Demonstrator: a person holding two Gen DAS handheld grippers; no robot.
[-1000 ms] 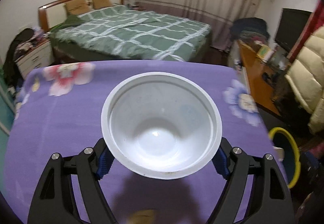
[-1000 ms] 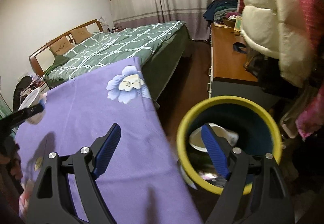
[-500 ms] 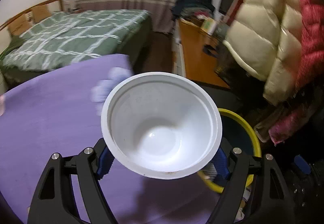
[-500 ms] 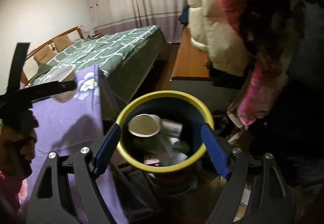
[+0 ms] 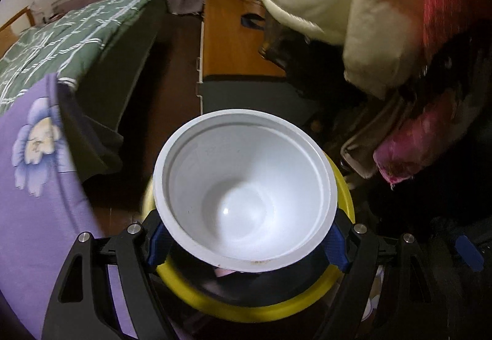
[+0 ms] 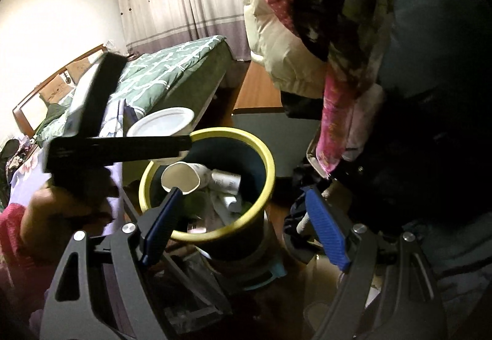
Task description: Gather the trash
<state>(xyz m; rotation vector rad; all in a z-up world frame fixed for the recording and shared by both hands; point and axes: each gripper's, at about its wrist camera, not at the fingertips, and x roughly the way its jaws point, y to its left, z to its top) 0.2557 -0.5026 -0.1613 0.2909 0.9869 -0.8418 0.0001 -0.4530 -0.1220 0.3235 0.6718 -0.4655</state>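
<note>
The left gripper [image 5: 244, 243] holds a white bowl [image 5: 244, 204] clamped between its blue-padded fingers [image 5: 156, 243], mouth toward the camera, directly above the yellow-rimmed trash bin [image 5: 276, 309]. In the right wrist view the bowl [image 6: 161, 123] sits over the bin's near-left rim [image 6: 267, 161], with the left gripper's black body in front of it. The right gripper [image 6: 243, 229] hangs spread wide and empty just over the bin, one finger [image 6: 161, 224] across its rim. Inside lie a paper cup [image 6: 180, 178] and crumpled wrappers. To the left is the purple floral surface [image 5: 33, 186]; beyond, a green checked bed [image 6: 172, 69], and coats [image 5: 353, 10] hanging to the right.
</note>
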